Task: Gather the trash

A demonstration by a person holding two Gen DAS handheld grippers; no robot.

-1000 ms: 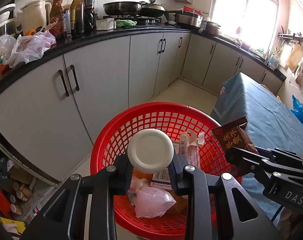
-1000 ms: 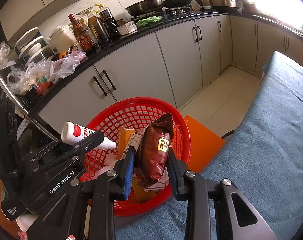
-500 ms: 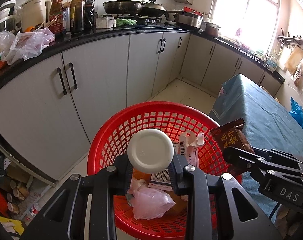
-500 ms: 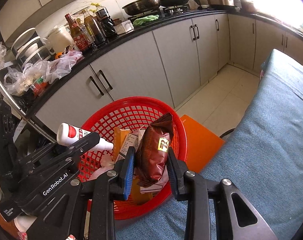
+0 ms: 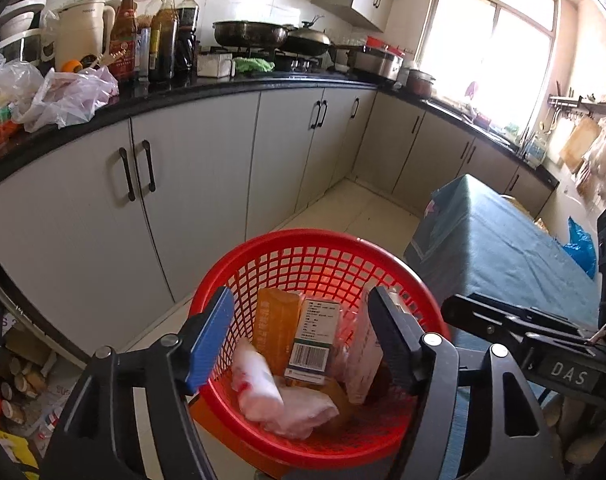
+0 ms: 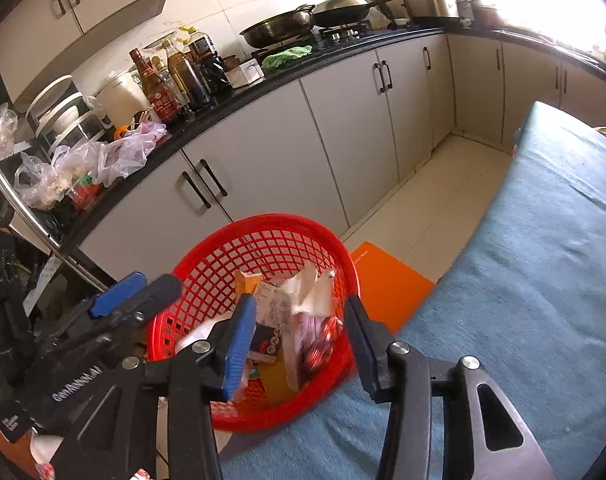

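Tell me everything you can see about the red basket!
The red basket is round and looks like plastic, with a smooth thick rim and walls of open lattice holes. It stands upright, low down beside the blue-covered table, with grey cupboards behind it. Inside lies a heap of trash: an orange box, a barcoded carton, a white bottle and crumpled wrappers. Both grippers hover above it; nothing is gripping it.
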